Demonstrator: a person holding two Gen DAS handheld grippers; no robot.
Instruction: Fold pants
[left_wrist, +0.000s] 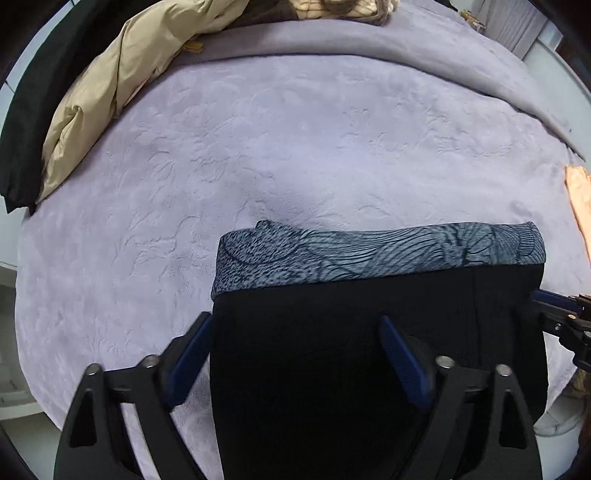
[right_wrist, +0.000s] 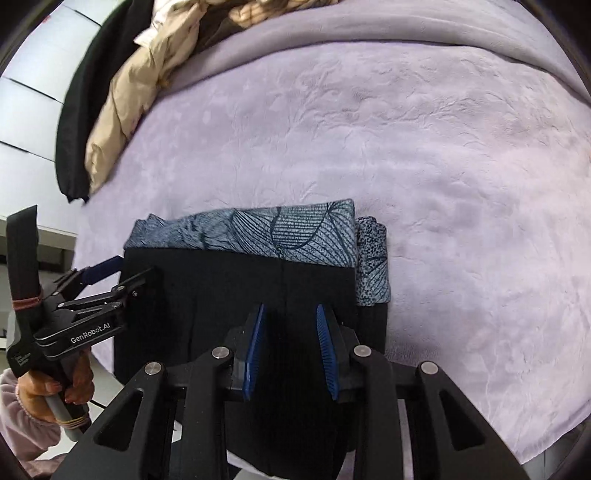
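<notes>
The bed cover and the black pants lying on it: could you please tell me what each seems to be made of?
Bed cover: probably plush fleece or velvet, matte lilac, with an embossed leafy relief. Black pants: seemingly a soft matte knit, possibly ribbed; their detail is hard to read.

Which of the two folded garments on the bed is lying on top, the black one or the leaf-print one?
The black pants lie on top; the blue-grey leaf-print garment only shows along their far edge and right side.
</notes>
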